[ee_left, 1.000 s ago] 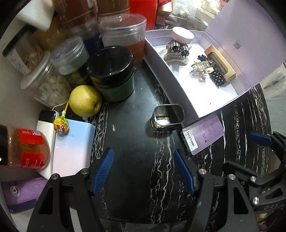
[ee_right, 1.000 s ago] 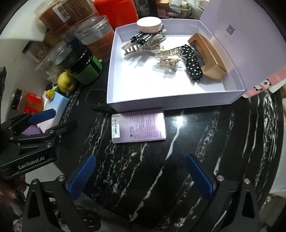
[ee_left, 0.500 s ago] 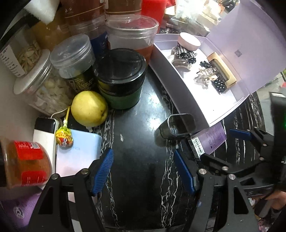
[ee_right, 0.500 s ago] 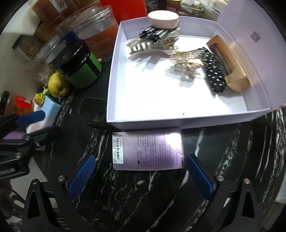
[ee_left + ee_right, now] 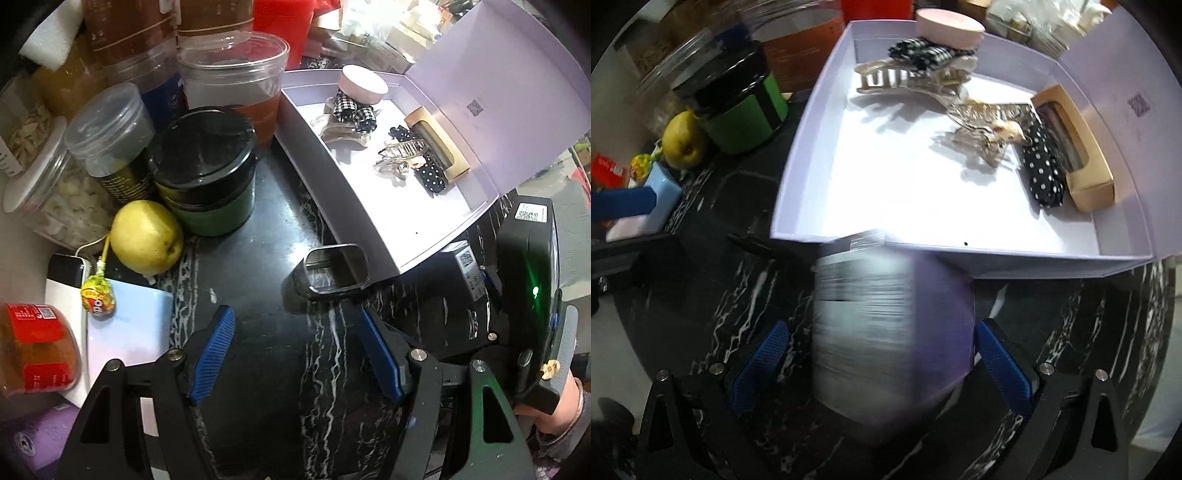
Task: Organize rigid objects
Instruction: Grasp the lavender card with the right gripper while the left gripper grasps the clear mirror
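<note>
An open lilac box (image 5: 798, 206) holds several hair clips (image 5: 908, 75), a polka-dot clip (image 5: 1043, 166), a pink round case (image 5: 949, 27) and a gold carton (image 5: 1082, 162). A flat purple packet (image 5: 894, 328), blurred, lies on the black marble just in front of the box, between the fingers of my open right gripper (image 5: 882, 365). My left gripper (image 5: 299, 350) is open and empty over the marble. A small dark tin (image 5: 334, 271) lies just beyond it, against the box's wall (image 5: 332, 192). The right gripper's body (image 5: 528, 295) shows at the right of the left wrist view.
Jars crowd the back left: a black-lidded green jar (image 5: 207, 173), clear plastic jars (image 5: 110, 140), a red-labelled jar (image 5: 33, 350). A yellow fruit (image 5: 146, 236), a lollipop (image 5: 96, 295) and a light-blue block (image 5: 125, 328) lie at the left. The box's lid (image 5: 498, 92) stands up behind.
My right gripper has moved forward until the purple packet lies between its fingers. My left gripper has edged forward towards the dark tin. Both stay open.
</note>
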`<control>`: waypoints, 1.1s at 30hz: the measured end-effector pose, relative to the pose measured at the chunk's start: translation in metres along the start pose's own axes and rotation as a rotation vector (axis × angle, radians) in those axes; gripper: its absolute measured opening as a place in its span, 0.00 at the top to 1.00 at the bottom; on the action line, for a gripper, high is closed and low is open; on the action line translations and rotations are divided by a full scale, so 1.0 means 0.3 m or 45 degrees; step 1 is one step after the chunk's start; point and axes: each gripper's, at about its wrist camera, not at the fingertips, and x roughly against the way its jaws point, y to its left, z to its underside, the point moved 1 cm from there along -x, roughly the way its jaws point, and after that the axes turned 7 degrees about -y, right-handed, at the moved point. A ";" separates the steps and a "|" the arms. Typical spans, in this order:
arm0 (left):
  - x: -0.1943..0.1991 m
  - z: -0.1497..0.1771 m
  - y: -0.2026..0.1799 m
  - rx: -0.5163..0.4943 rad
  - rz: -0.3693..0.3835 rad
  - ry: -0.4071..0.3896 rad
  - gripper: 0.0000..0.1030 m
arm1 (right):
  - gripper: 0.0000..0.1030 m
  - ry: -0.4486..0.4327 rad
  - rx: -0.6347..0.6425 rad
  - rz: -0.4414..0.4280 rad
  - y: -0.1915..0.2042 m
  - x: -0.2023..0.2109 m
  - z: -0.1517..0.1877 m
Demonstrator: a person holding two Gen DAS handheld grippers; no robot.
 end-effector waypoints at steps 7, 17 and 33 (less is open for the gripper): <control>-0.058 -0.014 -0.013 0.073 0.002 0.035 0.33 | 0.06 -0.020 -0.079 -0.040 -0.074 0.001 -0.004; -0.134 -0.032 -0.058 0.069 0.003 0.056 0.33 | 0.09 -0.025 -0.122 -0.069 -0.143 0.020 0.001; -0.214 -0.020 -0.087 -0.023 -0.131 0.059 0.34 | 0.09 0.005 -0.133 -0.030 -0.186 0.033 0.011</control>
